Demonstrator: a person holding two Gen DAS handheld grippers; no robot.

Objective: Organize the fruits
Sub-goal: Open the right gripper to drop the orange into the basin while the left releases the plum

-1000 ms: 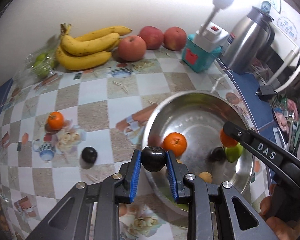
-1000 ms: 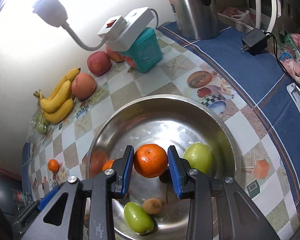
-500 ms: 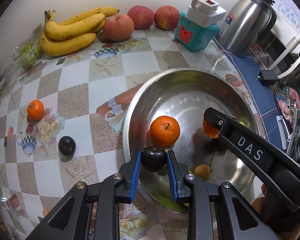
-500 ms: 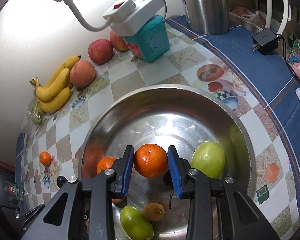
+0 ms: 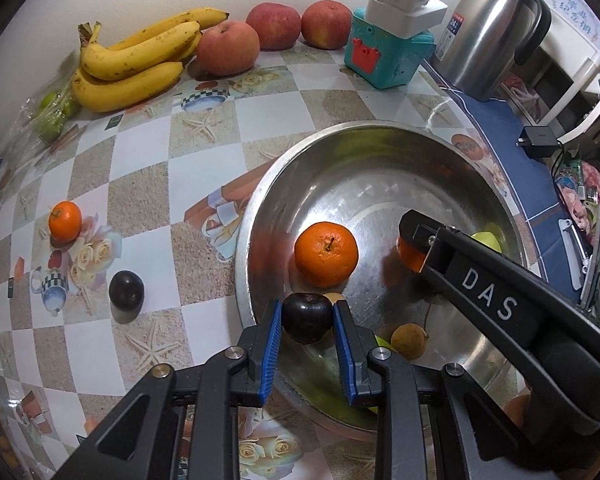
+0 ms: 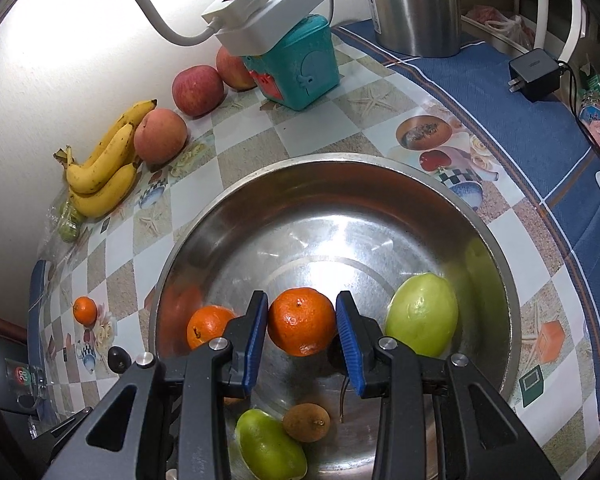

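Note:
My left gripper [image 5: 307,311] is shut on a dark plum [image 5: 306,322], held over the near rim of a steel bowl [image 5: 340,128]. My right gripper [image 6: 302,303] is shut on a mandarin [image 6: 302,322] low inside the same bowl [image 6: 340,158]. In the bowl lie another mandarin [image 5: 326,254], two green fruits [image 6: 422,314] [image 6: 268,446] and a small brown fruit [image 6: 306,422]. On the tablecloth to the left lie a small mandarin [image 5: 65,221] and a second dark plum [image 5: 126,291].
Bananas [image 5: 136,60], a peach [image 5: 228,48] and two apples [image 5: 274,26] line the back wall. A teal box with a power strip [image 5: 384,56], a steel kettle [image 5: 488,28] and a charger [image 5: 538,142] stand right. A bag of green fruit [image 5: 54,112] lies far left.
Both grippers have sunk toward the bowl with their fruit still gripped; the bowl now fills more of each view.

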